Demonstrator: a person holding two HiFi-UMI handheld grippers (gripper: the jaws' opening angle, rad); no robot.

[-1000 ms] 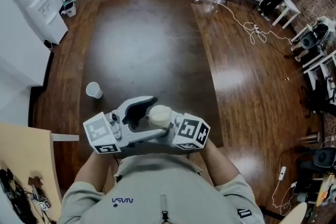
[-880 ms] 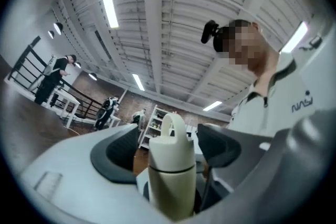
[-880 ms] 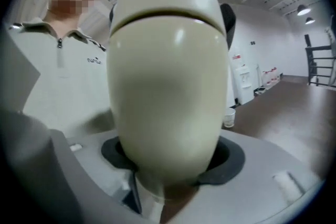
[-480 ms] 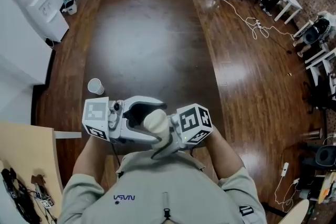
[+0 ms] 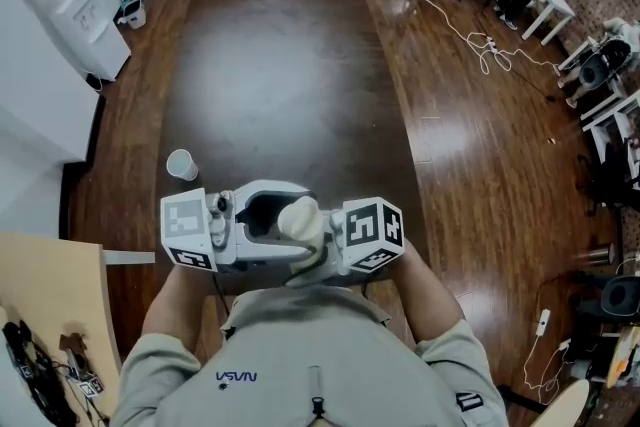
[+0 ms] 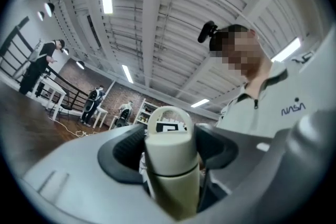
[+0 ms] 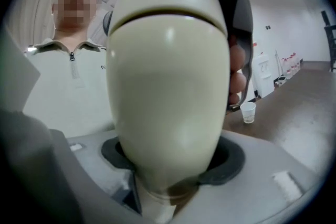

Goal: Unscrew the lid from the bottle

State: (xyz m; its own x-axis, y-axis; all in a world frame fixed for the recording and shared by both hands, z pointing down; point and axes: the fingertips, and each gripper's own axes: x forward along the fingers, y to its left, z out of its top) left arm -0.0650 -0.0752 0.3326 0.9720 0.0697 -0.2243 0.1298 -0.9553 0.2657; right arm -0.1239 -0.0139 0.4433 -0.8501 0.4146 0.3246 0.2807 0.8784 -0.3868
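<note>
A cream bottle [image 5: 300, 218] stands roughly upright between my two grippers, close to the person's chest. In the right gripper view its body [image 7: 168, 86] fills the picture and my right gripper [image 7: 170, 165] is shut on its lower part. The lid [image 6: 167, 139], with a loop handle on top, sits between the dark pads [image 6: 123, 152] of my left gripper [image 6: 170, 157]. Those jaws have just been closing, and the pads now lie against the lid's sides. One left pad [image 7: 233, 34] shows beside the bottle's top in the right gripper view.
A paper cup [image 5: 181, 164] stands on the dark wood floor [image 5: 290, 75] ahead and to the left. There is a water dispenser [image 5: 75, 15] at the far left, a light wooden tabletop [image 5: 50, 295] at the near left, and white tables with cables [image 5: 480, 55] at the back right.
Both marker cubes have shifted slightly up the picture and turned. The left gripper's jaws have drawn in around the bottle's top. The bottle stays between the grippers.
</note>
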